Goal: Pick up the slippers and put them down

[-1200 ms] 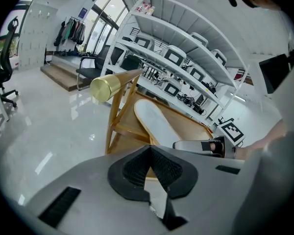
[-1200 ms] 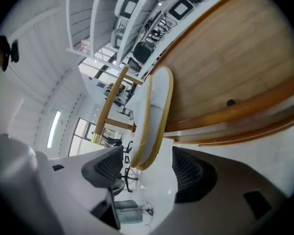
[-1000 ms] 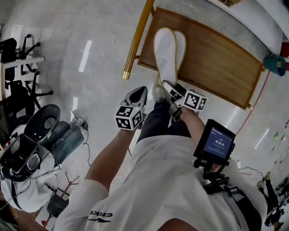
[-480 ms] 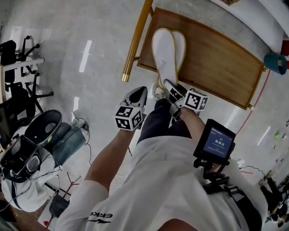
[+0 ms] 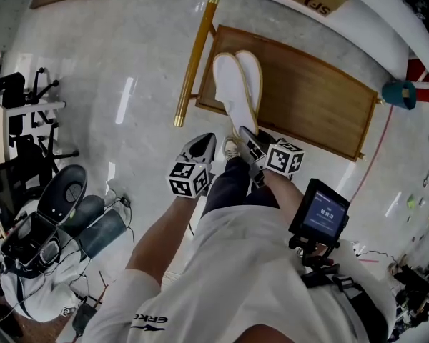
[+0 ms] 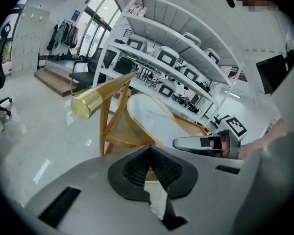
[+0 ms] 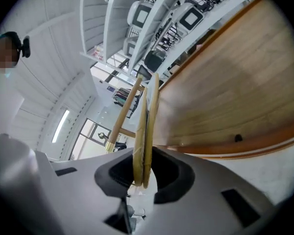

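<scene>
Right gripper (image 5: 245,132) is pinching the heel end of the paired white slippers (image 5: 234,90) in the head view, while the left gripper (image 5: 202,143) is hanging just beside it over the pale floor. The slippers are lying sole to sole along the wooden platform (image 5: 314,98), beside a gold-capped pole (image 5: 193,61). The heels are disappearing under the right gripper, and whether the pair is clear of the wood cannot be told from above.

In the left gripper view, the left gripper (image 6: 150,166) is showing its pads pressed together on nothing. The slippers (image 6: 152,117) are rising ahead of it, with the right gripper (image 6: 206,143) reaching in at their heel.

In the right gripper view, the right gripper (image 7: 141,174) has just been closing its jaws, and both tan rims of the slippers (image 7: 147,126) are sitting between the pads, edge-on. I judge the bite shallow. Lifting straight and slowly, keeping both rims squeezed evenly, should stop one slipper sliding free. How deep the pads are reaching is hard to see.
</scene>
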`<act>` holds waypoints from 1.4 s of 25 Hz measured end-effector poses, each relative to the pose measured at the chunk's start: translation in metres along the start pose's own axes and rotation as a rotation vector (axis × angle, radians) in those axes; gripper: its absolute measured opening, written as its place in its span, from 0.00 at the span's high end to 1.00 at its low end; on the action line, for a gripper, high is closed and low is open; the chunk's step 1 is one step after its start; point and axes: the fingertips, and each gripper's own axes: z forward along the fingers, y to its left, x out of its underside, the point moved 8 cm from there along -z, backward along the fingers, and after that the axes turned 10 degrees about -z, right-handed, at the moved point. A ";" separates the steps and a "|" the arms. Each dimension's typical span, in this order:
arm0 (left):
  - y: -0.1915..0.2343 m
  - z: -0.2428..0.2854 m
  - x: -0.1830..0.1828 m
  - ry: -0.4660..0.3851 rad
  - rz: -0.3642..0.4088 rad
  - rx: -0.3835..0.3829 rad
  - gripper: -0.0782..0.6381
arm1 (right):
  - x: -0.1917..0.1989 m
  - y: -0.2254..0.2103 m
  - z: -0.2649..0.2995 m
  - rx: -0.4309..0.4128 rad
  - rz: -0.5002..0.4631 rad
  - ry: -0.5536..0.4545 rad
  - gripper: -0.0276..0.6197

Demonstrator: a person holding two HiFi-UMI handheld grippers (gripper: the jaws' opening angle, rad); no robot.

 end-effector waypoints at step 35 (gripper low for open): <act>-0.221 -0.062 -0.055 -0.391 0.141 0.251 0.89 | -0.107 0.104 -0.283 0.063 -0.350 -0.470 0.85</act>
